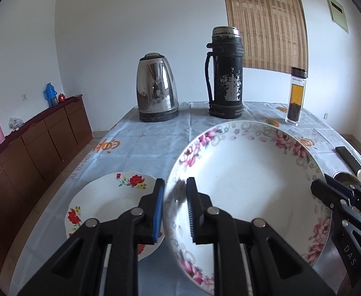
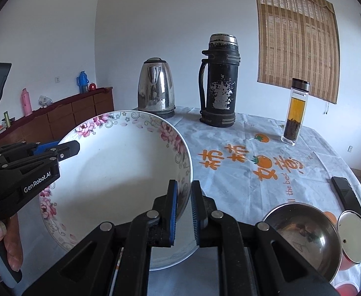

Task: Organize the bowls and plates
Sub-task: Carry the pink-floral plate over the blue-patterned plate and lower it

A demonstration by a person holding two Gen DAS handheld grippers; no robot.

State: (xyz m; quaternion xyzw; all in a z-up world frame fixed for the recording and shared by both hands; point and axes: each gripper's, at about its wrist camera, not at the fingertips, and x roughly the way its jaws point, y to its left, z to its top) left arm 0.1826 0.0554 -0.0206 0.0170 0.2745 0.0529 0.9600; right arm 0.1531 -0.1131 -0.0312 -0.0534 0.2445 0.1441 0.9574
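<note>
A large white plate with pink flowers (image 1: 249, 172) is held above the table by both grippers. My left gripper (image 1: 175, 207) is shut on its left rim. My right gripper (image 2: 184, 212) is shut on its right rim; the plate also shows in the right wrist view (image 2: 111, 172). A smaller white plate with red flowers (image 1: 111, 204) lies on the table to the left, beside and below the big one. A steel bowl (image 2: 303, 234) sits at the right, near a round steel lid (image 2: 354, 236). The right gripper shows in the left wrist view (image 1: 328, 190), the left one in the right wrist view (image 2: 66, 149).
A steel kettle (image 1: 157, 88), a black thermos (image 1: 226, 74) and a glass tea bottle (image 1: 295, 96) stand at the back of the table (image 1: 155, 143). A black phone (image 2: 347, 193) lies at the right. A wooden sideboard (image 1: 32, 148) runs along the left wall.
</note>
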